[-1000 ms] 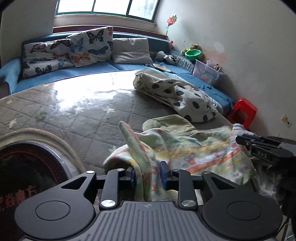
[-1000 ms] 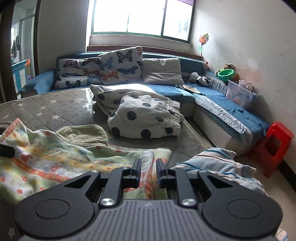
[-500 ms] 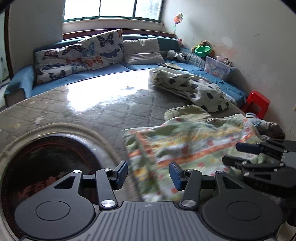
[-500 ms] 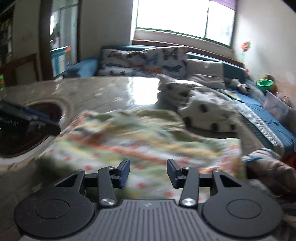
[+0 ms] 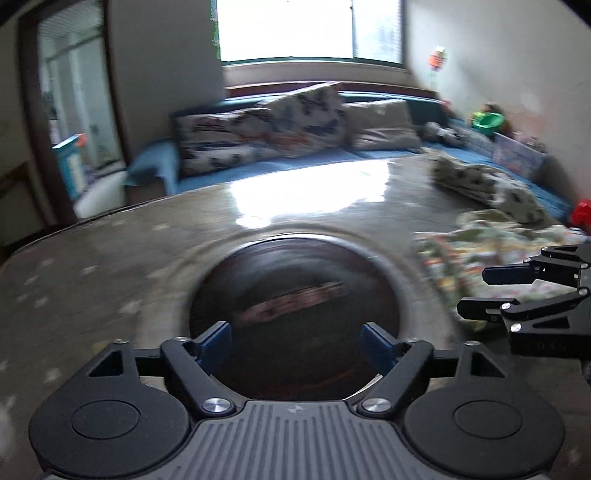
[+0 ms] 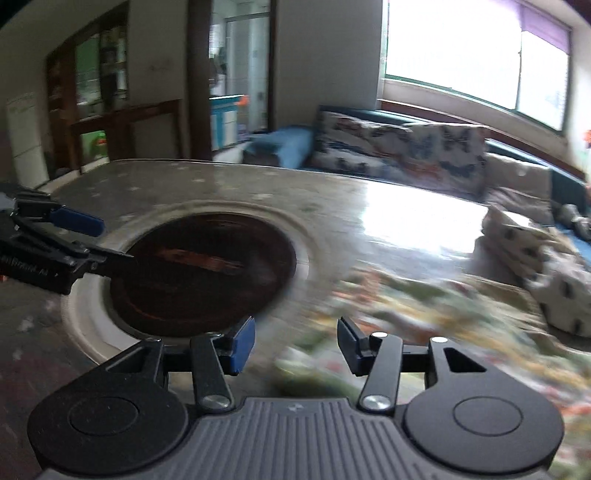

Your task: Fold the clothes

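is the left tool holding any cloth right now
No, the left tool is wide open over the dark round inset, with nothing between its pads.

Pretty bright room, daylight pouring through the big window (image 5: 310,29) and glaring off the quilted table (image 5: 110,266). Blue sofa (image 5: 258,162) sits right under the window with butterfly pillows (image 6: 399,147). Dark wooden doorway (image 6: 236,74) left of the sofa.

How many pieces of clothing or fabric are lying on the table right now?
2 clear ones: the colourful patterned cloth spread in front of the right gripper, and the polka-dot garment heaped behind it near the sofa. Blur may hide others.
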`<state>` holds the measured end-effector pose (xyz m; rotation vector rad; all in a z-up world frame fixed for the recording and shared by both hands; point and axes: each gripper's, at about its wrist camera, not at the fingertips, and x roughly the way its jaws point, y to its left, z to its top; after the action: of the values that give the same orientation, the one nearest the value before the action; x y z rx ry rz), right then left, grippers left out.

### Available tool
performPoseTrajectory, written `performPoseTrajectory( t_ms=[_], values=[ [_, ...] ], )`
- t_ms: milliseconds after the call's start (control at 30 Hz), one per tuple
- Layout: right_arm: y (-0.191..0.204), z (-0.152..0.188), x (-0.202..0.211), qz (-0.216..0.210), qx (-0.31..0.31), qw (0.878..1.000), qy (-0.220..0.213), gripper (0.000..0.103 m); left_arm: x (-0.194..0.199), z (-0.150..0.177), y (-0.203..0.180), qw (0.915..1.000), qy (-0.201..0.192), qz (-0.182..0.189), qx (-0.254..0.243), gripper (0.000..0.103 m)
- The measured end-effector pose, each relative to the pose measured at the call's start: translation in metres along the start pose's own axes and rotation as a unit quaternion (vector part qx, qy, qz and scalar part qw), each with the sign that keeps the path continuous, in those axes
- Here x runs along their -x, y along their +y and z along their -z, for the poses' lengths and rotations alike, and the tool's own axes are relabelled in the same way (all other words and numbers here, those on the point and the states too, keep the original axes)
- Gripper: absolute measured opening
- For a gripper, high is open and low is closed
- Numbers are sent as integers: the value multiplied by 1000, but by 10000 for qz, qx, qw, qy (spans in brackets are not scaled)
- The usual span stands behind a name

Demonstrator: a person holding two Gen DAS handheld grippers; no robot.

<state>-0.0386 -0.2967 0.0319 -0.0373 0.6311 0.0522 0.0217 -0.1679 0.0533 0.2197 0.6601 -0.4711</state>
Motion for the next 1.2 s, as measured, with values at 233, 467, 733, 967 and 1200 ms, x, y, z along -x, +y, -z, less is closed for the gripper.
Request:
performPoseTrajectory(
  t_ms=[233, 467, 733, 967, 1200],
  values=[
    [50, -13, -35, -390, 172, 9991, -61, 65, 20, 39, 55, 9966, -225, -643, 458, 97],
    [77, -19, -60, -673, 296, 9973, -31, 78, 20, 62, 92, 9901, -260, -1052, 889, 102],
    [87, -17, -83, -677, 322, 9971, 127, 87, 17, 79, 111, 9843, -236, -1301, 1172, 103],
    [87, -18, -93, -740, 390, 9963, 212, 96, 14, 85, 119, 9824, -188, -1296, 1335, 103],
    [90, -21, -103, -710, 346, 9961, 390, 101, 7, 85, 125, 9817, -30, -1246, 1441, 103]
  ],
)
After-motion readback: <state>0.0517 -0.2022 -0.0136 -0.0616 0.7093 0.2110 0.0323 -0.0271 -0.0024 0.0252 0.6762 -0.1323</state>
